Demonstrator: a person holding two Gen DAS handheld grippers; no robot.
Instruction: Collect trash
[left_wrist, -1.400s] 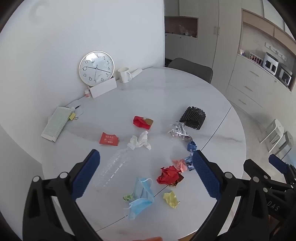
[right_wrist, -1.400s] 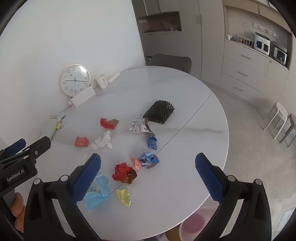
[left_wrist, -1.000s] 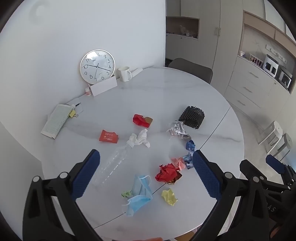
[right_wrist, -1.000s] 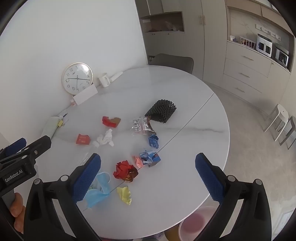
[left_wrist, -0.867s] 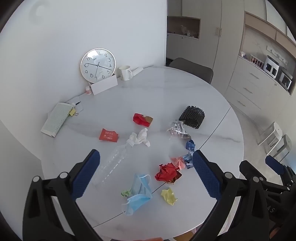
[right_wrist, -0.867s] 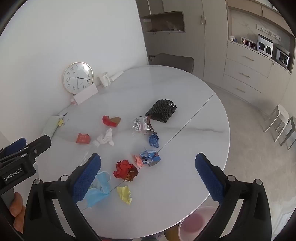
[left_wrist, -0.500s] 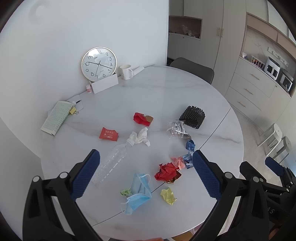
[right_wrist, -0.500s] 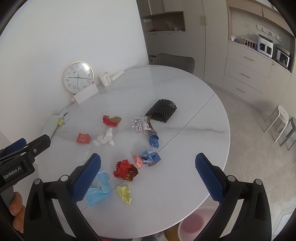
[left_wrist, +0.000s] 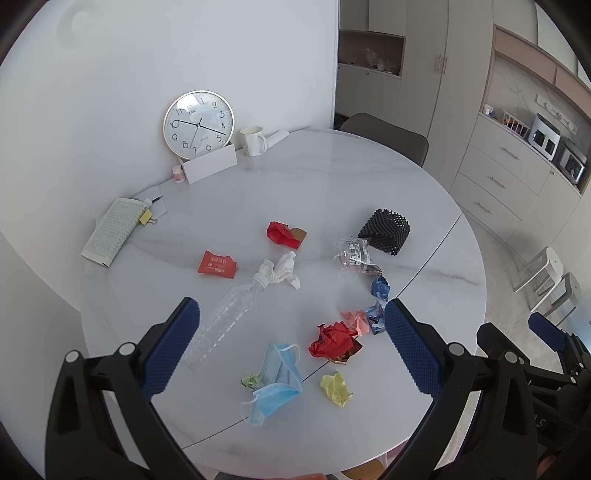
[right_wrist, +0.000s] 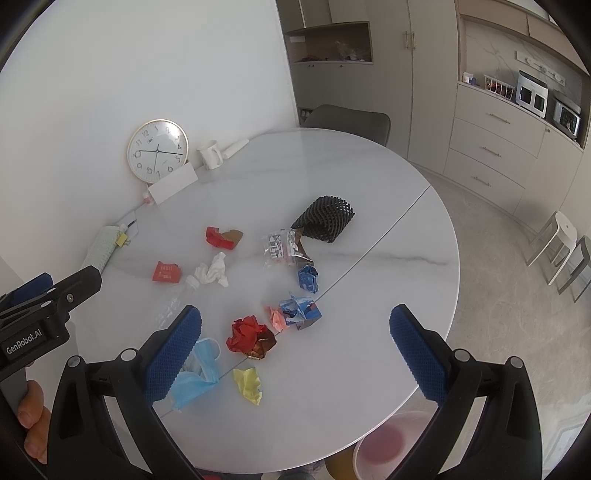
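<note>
Litter lies scattered on a round white marble table (left_wrist: 332, 177): a clear plastic bottle (left_wrist: 225, 317), a blue face mask (left_wrist: 275, 387), a yellow paper wad (left_wrist: 336, 387), a red crumpled wrapper (left_wrist: 334, 341), a white tissue (left_wrist: 280, 271), a red packet (left_wrist: 217, 264), blue wrappers (right_wrist: 301, 310) and a black foam net (right_wrist: 325, 218). My left gripper (left_wrist: 291, 343) hangs open above the near side of the table, holding nothing. My right gripper (right_wrist: 295, 347) is open too, empty, above the near right edge.
A wall clock (left_wrist: 198, 123), a white card, a mug (left_wrist: 253, 141) and a notebook (left_wrist: 110, 230) sit along the back left. A pink bin (right_wrist: 388, 443) stands on the floor below the table's near edge. A chair (right_wrist: 351, 120), cabinets and stools are beyond.
Both grippers have drawn back and up a little, so the table and litter look slightly smaller and more of the table shows. Nothing on the table moved.
</note>
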